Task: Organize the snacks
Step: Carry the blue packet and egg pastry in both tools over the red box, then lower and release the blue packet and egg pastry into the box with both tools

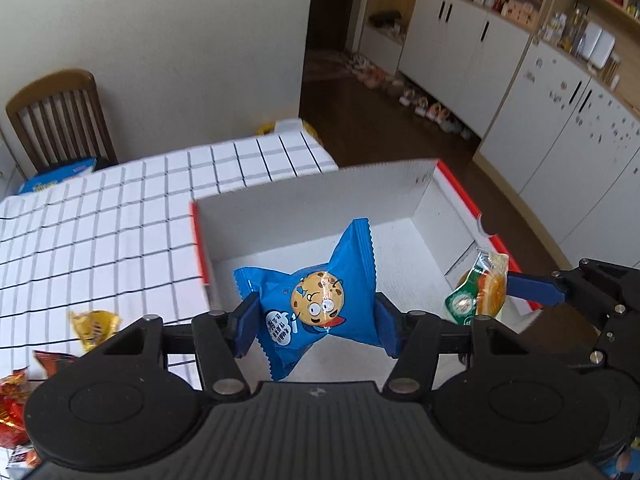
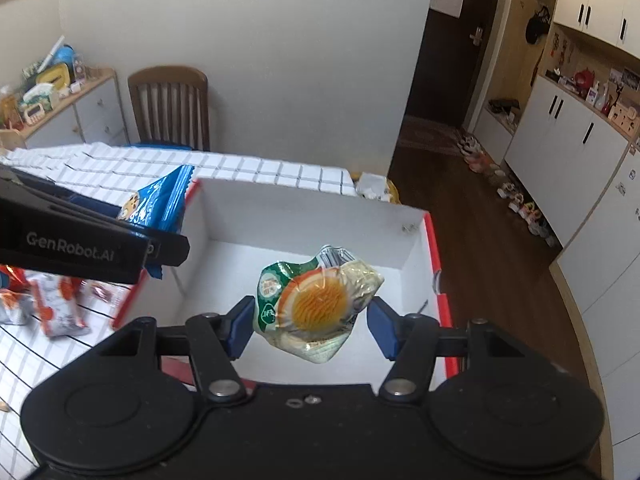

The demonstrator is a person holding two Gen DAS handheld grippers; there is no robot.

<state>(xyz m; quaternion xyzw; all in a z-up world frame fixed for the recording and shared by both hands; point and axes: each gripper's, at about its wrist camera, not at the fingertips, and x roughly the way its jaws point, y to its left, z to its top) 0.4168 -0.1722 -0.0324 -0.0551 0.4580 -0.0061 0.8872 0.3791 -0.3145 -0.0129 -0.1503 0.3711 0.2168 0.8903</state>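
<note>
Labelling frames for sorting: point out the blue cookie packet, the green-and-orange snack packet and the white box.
blue cookie packet (image 1: 316,300), left wrist view, cookie face.
green-and-orange snack packet (image 2: 318,302), right wrist view, orange centre.
white box (image 2: 304,216), right wrist view, far inner wall.

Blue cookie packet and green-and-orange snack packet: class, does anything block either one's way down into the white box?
Nothing visible does. The blue cookie packet, gripped in the left claw, and the green-and-orange snack packet, gripped in the right claw, both hang over the open white box, whose visible floor is bare.
</note>
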